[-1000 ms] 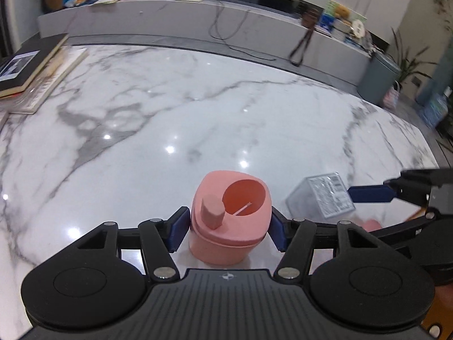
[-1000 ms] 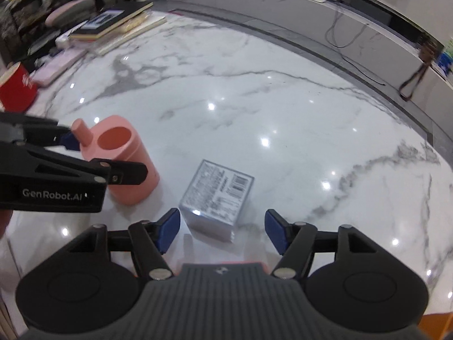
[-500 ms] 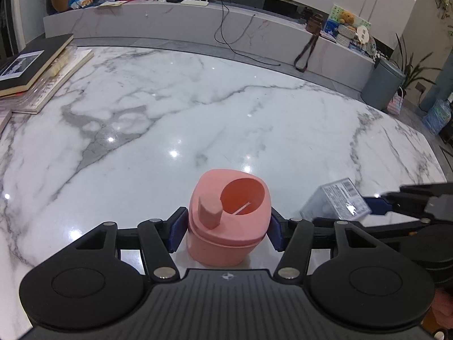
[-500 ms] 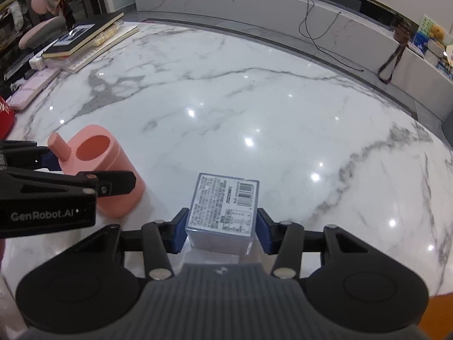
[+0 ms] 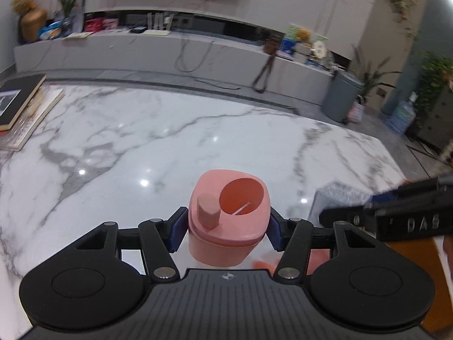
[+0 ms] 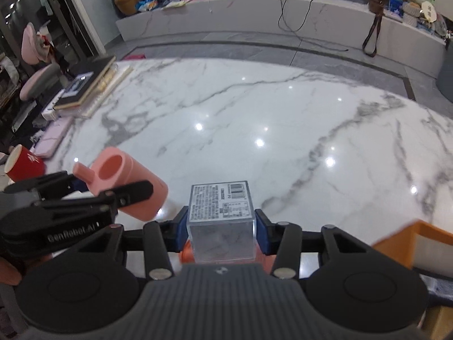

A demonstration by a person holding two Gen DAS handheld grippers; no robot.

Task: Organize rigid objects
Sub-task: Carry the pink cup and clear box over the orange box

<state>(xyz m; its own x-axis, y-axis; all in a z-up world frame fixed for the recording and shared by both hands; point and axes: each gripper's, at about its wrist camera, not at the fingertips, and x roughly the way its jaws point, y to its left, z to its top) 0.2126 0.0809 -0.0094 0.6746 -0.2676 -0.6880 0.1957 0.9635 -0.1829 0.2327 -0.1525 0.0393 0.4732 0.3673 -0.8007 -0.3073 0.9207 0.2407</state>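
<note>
My left gripper (image 5: 226, 226) is shut on a pink plastic container (image 5: 228, 218) with a round opening and a small stub on top, held above the white marble table (image 5: 170, 141). The container also shows in the right wrist view (image 6: 127, 182), tilted, in the left gripper (image 6: 85, 195). My right gripper (image 6: 222, 226) is shut on a clear plastic box (image 6: 220, 215) with a printed label on top, lifted off the table. The box shows blurred at the right of the left wrist view (image 5: 337, 201).
Stacked books (image 6: 85, 85) lie at the table's far left. A red cup (image 6: 22, 163) and a pale pink flat case (image 6: 53, 138) sit at the left edge. An orange-rimmed box (image 6: 419, 243) stands at the lower right. A grey bin (image 5: 342, 96) stands on the floor beyond the table.
Both grippers have risen and tilted back with their objects. The right gripper, open around the box a second ago, closed on it and lifted it.
</note>
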